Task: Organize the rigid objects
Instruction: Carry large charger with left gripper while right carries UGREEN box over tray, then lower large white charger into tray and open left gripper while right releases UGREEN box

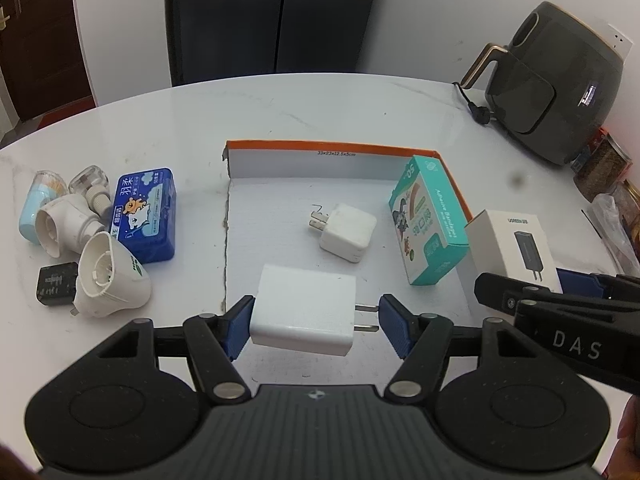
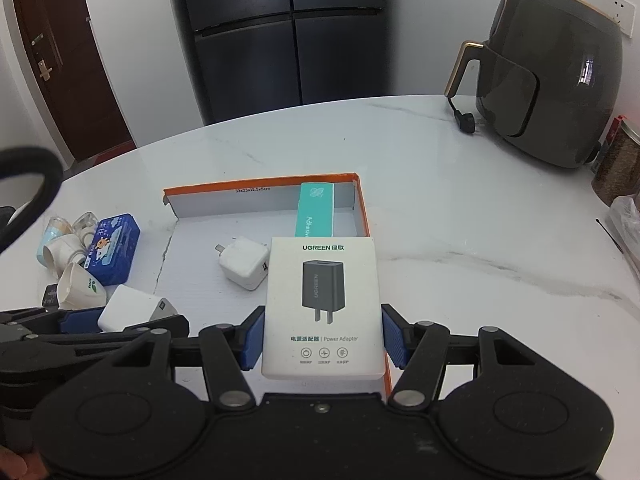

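Observation:
My left gripper [image 1: 316, 322] is shut on a large white charger [image 1: 304, 308], one pad on its body and the other on its prongs, above the near part of the orange-rimmed box tray [image 1: 332, 146]. My right gripper [image 2: 322, 334] is shut on a white UGREEN adapter box [image 2: 322, 304], held over the tray's right edge [image 2: 362, 208]. Inside the tray lie a small white plug [image 1: 346, 232] and a teal bandage box [image 1: 430, 220]. The UGREEN box also shows in the left wrist view [image 1: 512, 246].
Left of the tray sits a cluster: a blue tissue pack [image 1: 146, 212], white plug-in devices [image 1: 110, 276], a black adapter [image 1: 56, 284] and small bottles [image 1: 42, 204]. A dark air fryer [image 1: 556, 80] and jars [image 1: 604, 168] stand at the far right on the white marble table [image 2: 460, 240].

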A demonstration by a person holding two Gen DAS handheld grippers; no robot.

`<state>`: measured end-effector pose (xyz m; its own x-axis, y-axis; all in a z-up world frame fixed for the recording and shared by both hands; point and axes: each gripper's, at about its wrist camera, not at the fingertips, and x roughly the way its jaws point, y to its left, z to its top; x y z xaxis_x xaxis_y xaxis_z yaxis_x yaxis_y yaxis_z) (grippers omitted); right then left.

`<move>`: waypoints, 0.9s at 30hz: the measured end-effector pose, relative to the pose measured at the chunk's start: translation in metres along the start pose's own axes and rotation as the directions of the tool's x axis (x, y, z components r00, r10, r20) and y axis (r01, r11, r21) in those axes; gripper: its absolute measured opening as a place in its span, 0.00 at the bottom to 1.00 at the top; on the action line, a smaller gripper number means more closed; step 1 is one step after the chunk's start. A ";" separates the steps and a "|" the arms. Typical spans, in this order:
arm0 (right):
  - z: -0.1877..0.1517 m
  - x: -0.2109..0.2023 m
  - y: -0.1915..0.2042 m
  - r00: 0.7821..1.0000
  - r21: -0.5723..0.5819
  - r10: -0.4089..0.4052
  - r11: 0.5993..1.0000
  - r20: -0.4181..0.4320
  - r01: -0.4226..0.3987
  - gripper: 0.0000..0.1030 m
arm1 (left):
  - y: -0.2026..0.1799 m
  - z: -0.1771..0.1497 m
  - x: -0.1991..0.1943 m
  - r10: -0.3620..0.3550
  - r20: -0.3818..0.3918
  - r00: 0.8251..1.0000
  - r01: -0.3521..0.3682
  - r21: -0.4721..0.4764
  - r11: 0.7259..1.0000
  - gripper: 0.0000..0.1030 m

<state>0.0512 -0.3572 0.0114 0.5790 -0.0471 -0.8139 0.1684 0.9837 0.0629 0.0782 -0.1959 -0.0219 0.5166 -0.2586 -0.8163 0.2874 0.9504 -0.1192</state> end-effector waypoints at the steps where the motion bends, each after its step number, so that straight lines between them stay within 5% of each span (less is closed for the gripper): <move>1: 0.000 0.001 0.000 1.000 -0.001 0.002 1.000 -0.003 -0.002 0.69 | 0.000 0.000 0.002 0.001 -0.001 1.000 -0.001 -0.001 1.000 0.66; 17: 0.001 0.012 -0.015 1.000 0.034 0.028 0.999 -0.010 -0.028 0.74 | -0.002 0.002 0.029 0.002 -0.041 0.999 -0.003 -0.005 1.000 0.66; 25: -0.006 -0.006 -0.030 1.000 0.090 0.005 0.996 0.025 -0.007 0.74 | -0.019 0.001 0.038 -0.050 -0.049 0.998 0.051 0.016 0.999 0.65; 27: -0.006 -0.011 -0.031 0.999 0.099 -0.001 0.995 0.036 -0.003 0.74 | -0.021 0.002 0.035 -0.071 -0.038 0.997 0.072 0.021 0.997 0.72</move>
<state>0.0347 -0.3861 0.0146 0.6075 -0.0545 -0.7925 0.2455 0.9617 0.1221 0.0922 -0.2255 -0.0471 0.4639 -0.3186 -0.8266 0.3404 0.9256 -0.1657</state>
